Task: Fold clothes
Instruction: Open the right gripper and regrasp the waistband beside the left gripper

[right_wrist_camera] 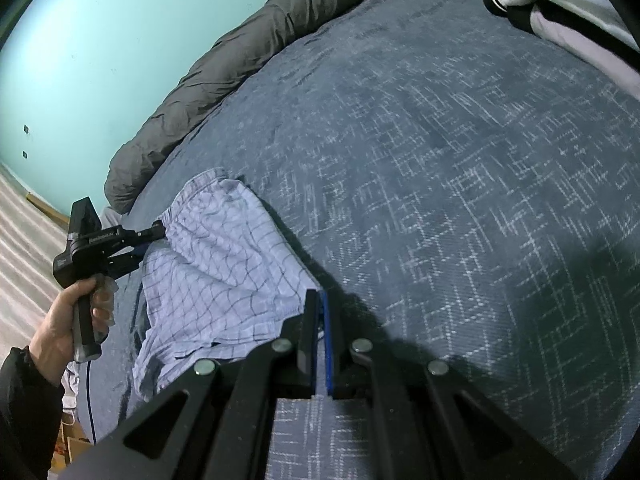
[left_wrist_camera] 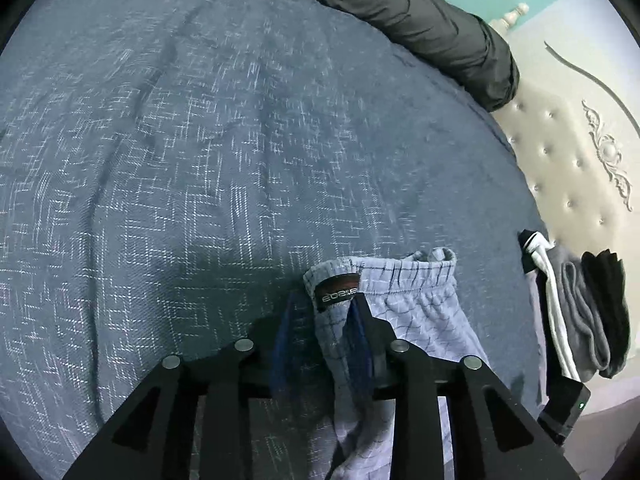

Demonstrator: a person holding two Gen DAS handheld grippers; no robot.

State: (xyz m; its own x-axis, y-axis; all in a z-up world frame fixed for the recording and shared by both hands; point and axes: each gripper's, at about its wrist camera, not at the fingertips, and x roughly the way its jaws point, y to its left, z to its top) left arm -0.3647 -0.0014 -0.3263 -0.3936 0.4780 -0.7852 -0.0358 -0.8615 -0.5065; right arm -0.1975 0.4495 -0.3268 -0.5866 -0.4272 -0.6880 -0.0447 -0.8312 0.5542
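Note:
Light blue checked shorts [right_wrist_camera: 224,264] with an elastic waistband and a dark label [left_wrist_camera: 338,294] hang between my two grippers just above the blue bedspread [left_wrist_camera: 180,160]. My left gripper [left_wrist_camera: 324,320] is shut on the waistband by the label; it also shows in the right wrist view [right_wrist_camera: 158,230], held by a hand. My right gripper [right_wrist_camera: 318,304] is shut on the other corner of the shorts [left_wrist_camera: 420,300].
A dark grey duvet [left_wrist_camera: 420,12] lies rolled along the far edge of the bed. A pile of folded black, white and grey clothes [left_wrist_camera: 576,304] sits at the bed's edge by the tufted headboard [left_wrist_camera: 572,152]. Teal wall [right_wrist_camera: 100,60] beyond.

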